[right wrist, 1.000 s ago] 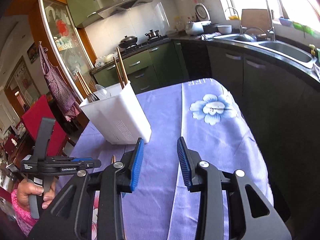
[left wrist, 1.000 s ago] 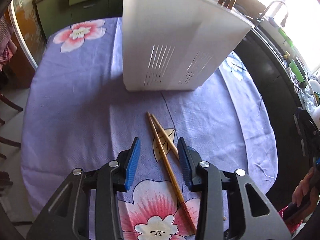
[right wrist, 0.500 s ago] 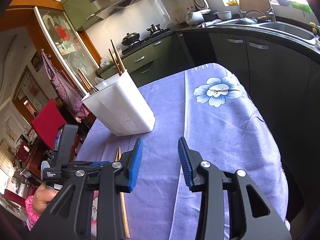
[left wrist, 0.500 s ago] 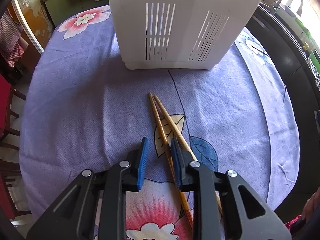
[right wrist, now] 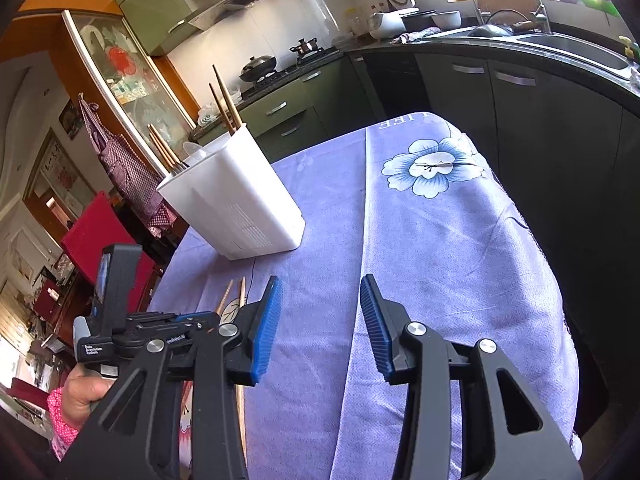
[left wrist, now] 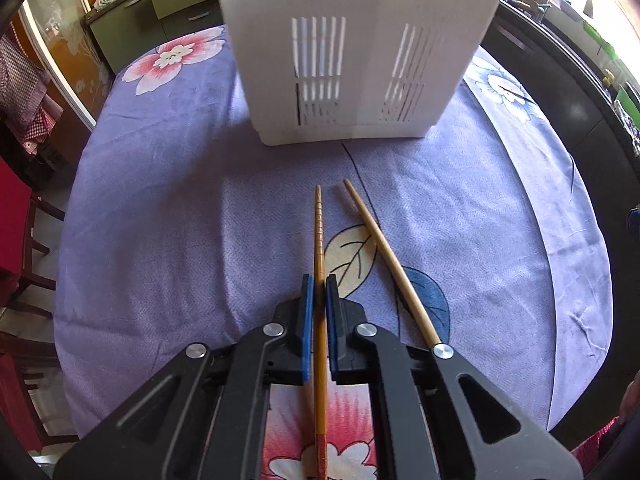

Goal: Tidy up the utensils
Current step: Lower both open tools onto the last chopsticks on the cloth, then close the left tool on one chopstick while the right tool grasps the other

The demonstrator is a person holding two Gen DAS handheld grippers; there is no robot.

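- Lower centre, left wrist view: black left gripper with blue pads (left wrist: 319, 280) pinching grooved brown wooden chopstick (left wrist: 319, 232).
- Just right: smooth pale wooden chopstick (left wrist: 384, 252) flat on purple floral tablecloth (left wrist: 160, 220).
- Top centre: white slotted plastic utensil holder (left wrist: 360, 40), upright.
- Right wrist view, lower centre: right gripper (right wrist: 318, 318) opening, nothing between.

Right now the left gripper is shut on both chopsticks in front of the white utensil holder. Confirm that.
Not quite. The left gripper is shut on only one chopstick; the other chopstick lies loose on the tablecloth beside it, in front of the white utensil holder. The left wrist view shows this.
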